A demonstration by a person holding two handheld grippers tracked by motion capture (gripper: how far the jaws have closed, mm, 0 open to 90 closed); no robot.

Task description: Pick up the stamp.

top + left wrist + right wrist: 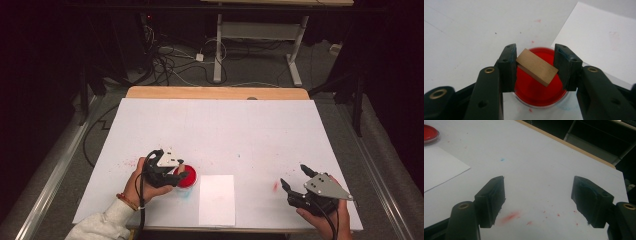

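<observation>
A small brown wooden block (537, 67) sits askew between the jaws of my left gripper (535, 50), which is shut on it. Right under the block is a round dish of red ink (539, 92). In the high view the left gripper (175, 175) is over the red dish (190, 178) near the table's front left. My right gripper (294, 176) rests at the front right, open, with nothing between its jaws (539, 182).
A white sheet of paper (217, 200) lies just right of the dish at the front edge. A red smear (275, 186) marks the white table cover (215, 125) near the right gripper. Behind the table are cables and another table's legs.
</observation>
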